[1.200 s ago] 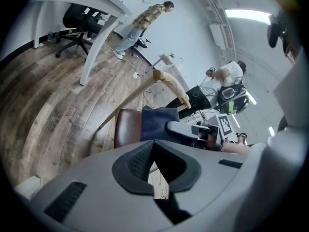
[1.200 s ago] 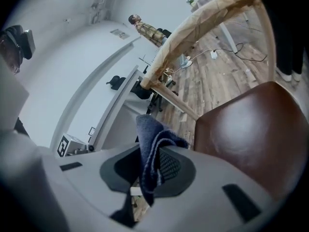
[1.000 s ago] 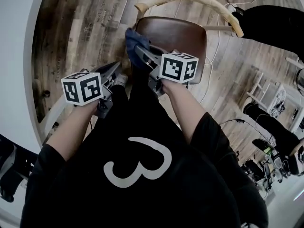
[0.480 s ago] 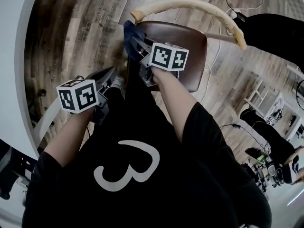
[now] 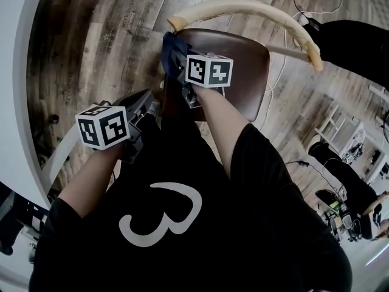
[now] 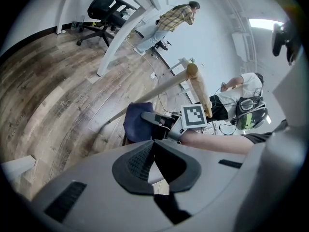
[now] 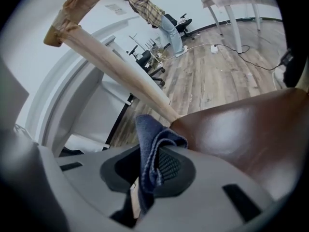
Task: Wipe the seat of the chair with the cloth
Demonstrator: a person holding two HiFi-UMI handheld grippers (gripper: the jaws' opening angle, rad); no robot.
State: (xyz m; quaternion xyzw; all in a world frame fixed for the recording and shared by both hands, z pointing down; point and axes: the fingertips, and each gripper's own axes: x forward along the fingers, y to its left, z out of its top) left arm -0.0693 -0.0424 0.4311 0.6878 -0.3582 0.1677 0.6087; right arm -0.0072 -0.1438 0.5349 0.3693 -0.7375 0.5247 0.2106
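The chair has a glossy brown seat (image 5: 240,56) and a pale curved wooden backrest (image 5: 255,8). A dark blue cloth (image 5: 169,44) hangs at the seat's far left corner, beside the backrest's end. My right gripper (image 5: 174,55) is shut on the cloth. In the right gripper view the cloth (image 7: 150,141) stands folded between the pads, with the seat (image 7: 241,129) just beyond it. My left gripper (image 5: 150,100) is off the seat's left edge, over the floor, shut with nothing in it. The left gripper view shows its jaws closed (image 6: 153,151), with the cloth (image 6: 136,122) ahead.
The floor is wood plank (image 5: 103,35), and a white curved wall (image 5: 24,72) lies to the left. A cable (image 5: 276,72) trails on the floor right of the chair. A person in black (image 5: 355,35) sits at the far right. Office chairs (image 6: 108,11) and other people stand further off.
My right gripper has carried the cloth further along the seat's left edge, toward the backrest. The left gripper has hardly moved.
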